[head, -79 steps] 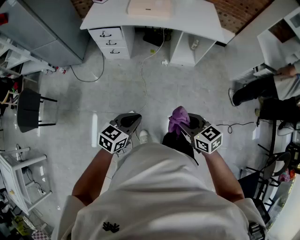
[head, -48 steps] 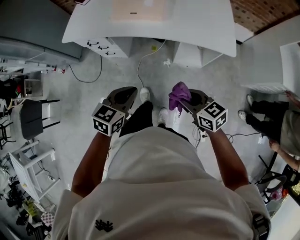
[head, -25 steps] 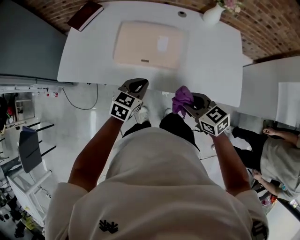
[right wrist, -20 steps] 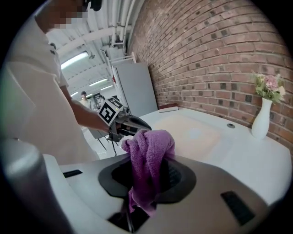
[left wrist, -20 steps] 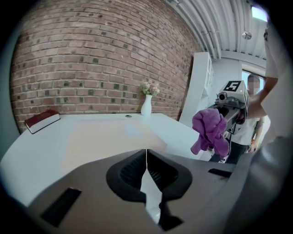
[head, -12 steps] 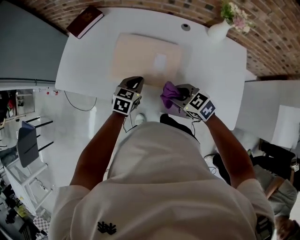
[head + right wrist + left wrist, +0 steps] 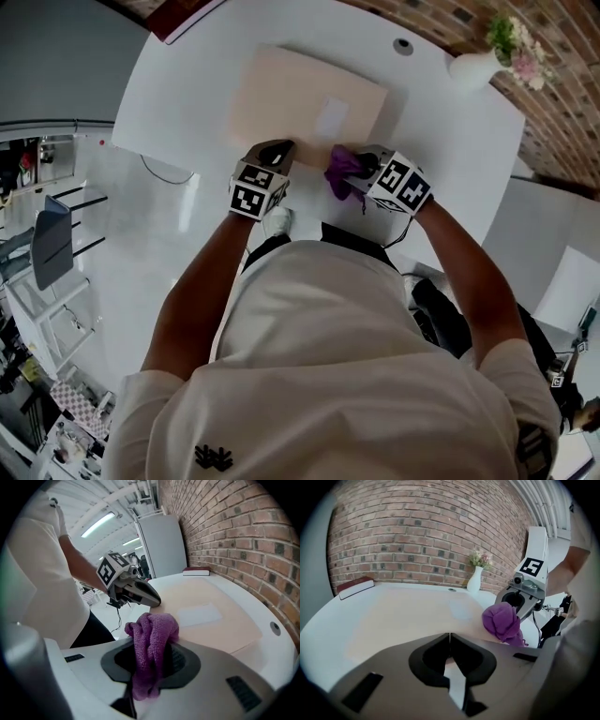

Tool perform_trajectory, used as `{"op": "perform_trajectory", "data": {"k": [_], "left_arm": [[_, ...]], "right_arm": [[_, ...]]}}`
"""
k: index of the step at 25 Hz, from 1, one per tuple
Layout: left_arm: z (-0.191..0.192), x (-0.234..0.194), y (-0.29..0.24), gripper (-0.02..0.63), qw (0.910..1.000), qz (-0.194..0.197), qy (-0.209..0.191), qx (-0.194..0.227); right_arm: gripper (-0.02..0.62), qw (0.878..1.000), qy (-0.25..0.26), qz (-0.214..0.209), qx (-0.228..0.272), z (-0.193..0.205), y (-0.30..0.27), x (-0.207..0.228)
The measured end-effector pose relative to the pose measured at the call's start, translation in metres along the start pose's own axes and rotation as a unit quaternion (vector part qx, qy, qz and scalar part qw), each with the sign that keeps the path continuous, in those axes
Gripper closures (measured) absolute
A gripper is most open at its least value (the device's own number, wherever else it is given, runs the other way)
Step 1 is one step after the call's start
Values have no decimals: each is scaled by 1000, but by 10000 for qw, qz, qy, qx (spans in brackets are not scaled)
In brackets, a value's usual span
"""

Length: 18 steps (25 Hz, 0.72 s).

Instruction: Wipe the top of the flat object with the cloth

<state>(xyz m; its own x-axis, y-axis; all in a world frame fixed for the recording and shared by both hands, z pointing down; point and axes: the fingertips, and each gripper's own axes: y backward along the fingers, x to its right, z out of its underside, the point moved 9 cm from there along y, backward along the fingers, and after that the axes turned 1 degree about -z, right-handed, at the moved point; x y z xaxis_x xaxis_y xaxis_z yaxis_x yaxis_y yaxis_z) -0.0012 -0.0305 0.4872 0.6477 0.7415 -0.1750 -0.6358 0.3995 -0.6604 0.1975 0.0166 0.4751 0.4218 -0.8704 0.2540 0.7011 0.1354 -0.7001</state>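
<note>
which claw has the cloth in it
The right claw: its jaws are shut on the purple cloth. The left claw is shut too, but with nothing between its jaws.

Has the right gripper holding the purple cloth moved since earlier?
Yes. The right gripper, shut on the purple cloth, has gone forward from over the floor to the near edge of the beige board on the white table.

I see a pale tan board (image 7: 281, 94) lying flat on the white table (image 7: 441, 122). My purple cloth (image 7: 341, 171) is scrunched up by its near edge.
</note>
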Motion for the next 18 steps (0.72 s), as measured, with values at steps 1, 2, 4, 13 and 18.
{"op": "perform_trajectory", "data": {"k": [1,2,4,13,18], "left_arm": [[0,-1,-1,580,10000,-6,50,28],[1,-2,-3,580,10000,-24,82,51],[2,0,-5,580,9999,-92,92,71],[3,1,-5,580,9996,-196,188,108],[6,3,-3,580,9991,-307,218,169]], "right_arm": [[480,10000,60,-16,-18,0,1,8],[480,9999,124,-10,-44,0,3,15],[480,9997,212,48,-104,0,8,31],[480,9978,309,536,-238,-7,33,109],[480,9956,303,832,-316,-9,42,140]]}}
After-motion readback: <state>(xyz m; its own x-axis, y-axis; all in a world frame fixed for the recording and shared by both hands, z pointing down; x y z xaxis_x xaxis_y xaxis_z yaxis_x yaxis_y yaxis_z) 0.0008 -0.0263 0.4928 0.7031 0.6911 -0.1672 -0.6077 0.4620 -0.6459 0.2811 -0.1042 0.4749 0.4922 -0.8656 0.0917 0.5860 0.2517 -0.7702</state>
